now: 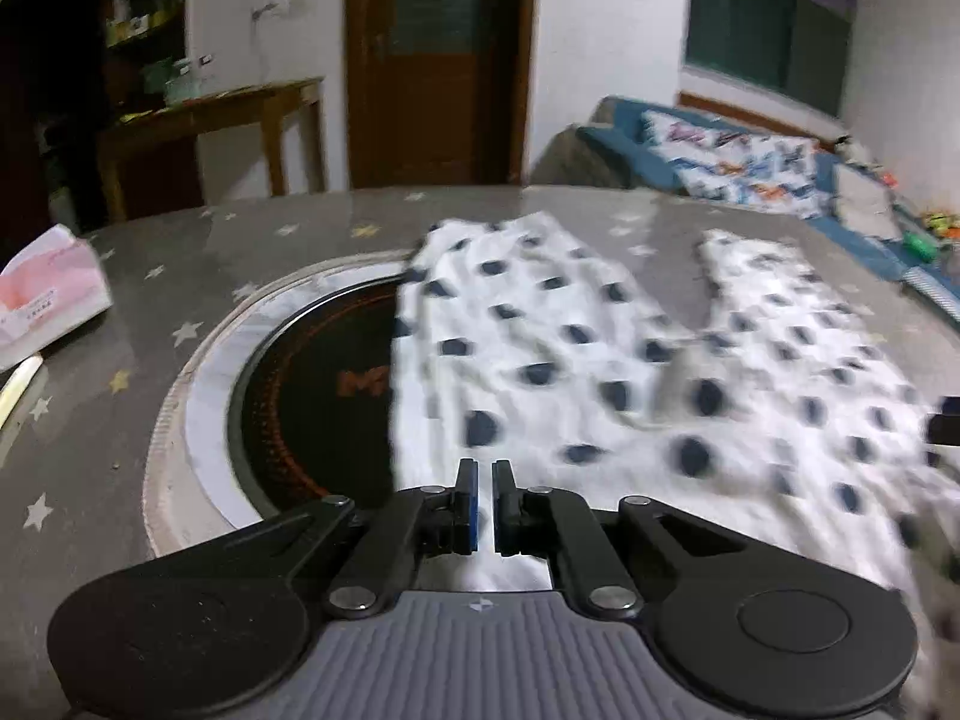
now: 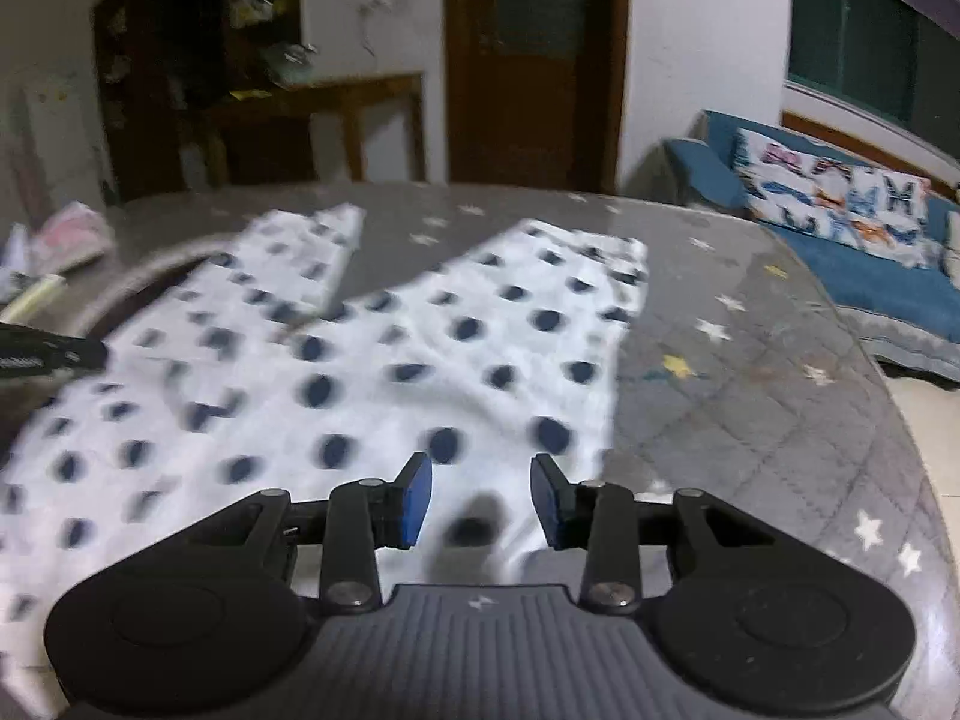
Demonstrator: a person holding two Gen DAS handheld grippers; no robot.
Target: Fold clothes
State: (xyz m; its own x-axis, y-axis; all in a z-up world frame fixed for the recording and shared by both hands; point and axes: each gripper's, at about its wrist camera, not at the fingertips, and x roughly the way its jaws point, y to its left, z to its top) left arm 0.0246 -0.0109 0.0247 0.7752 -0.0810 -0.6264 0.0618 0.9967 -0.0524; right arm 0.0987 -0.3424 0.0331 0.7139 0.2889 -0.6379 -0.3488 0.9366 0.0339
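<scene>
Close to us, our left gripper is pinched together on nothing, and our right gripper is apart. Past them, the spotty shorts lie flat on the table, not folded yet.

1. White walls enclose a dim room; a dark wooden door stands at 12 o'clock.
2. A wooden side table and cluttered shelves sit at 10 o'clock.
3. A dark window hangs at 2 o'clock above a blue sofa with patterned cushions.
4. Pale floor shows at 3 o'clock.
</scene>
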